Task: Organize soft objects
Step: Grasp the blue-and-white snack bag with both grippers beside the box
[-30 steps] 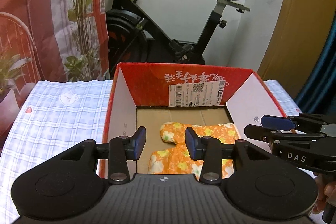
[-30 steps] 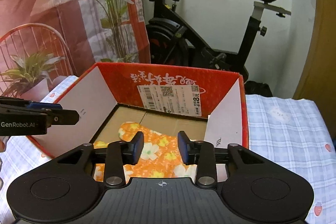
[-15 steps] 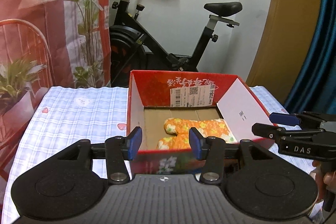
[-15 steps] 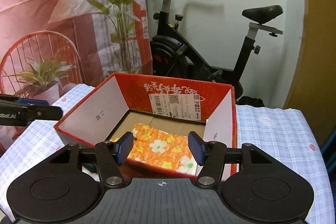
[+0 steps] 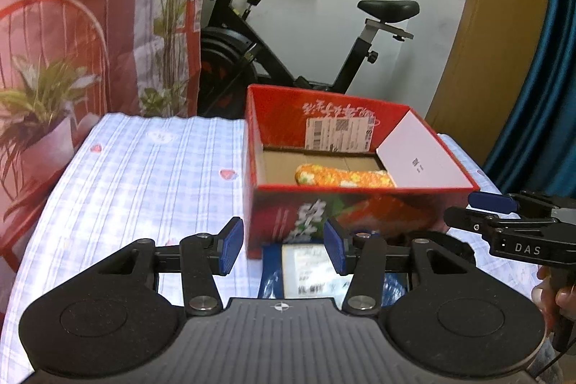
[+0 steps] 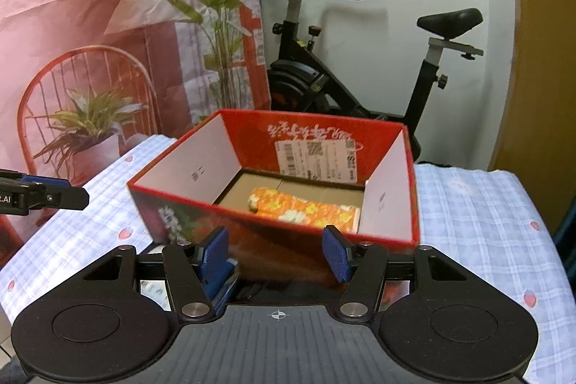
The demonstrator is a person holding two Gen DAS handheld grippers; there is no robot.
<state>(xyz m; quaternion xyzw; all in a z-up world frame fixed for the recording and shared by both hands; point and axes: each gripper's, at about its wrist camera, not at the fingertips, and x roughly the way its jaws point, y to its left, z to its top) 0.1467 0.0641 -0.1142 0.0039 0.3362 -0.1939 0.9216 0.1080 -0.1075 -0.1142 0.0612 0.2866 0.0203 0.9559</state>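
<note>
An orange flowered soft cloth item [image 5: 343, 178] lies folded on the floor of the open red cardboard box [image 5: 360, 211], also seen in the right wrist view [image 6: 306, 209] inside the box [image 6: 273, 240]. My left gripper [image 5: 284, 247] is open and empty, in front of the box's near wall, above a blue plastic-wrapped package [image 5: 306, 272]. My right gripper [image 6: 275, 254] is open and empty, just before the box's near wall. Each gripper shows at the edge of the other's view.
The box stands on a table with a blue checked cloth [image 5: 144, 175]. Behind the table are an exercise bike [image 5: 288, 45], a potted plant [image 6: 90, 128] and a red wire chair [image 6: 82, 89]. A blue curtain [image 5: 540, 96] hangs at right.
Both grippers have pulled back and out of the box toward me and opened wider. The orange cloth stays in the box. The blue package has come into view below the left gripper.
</note>
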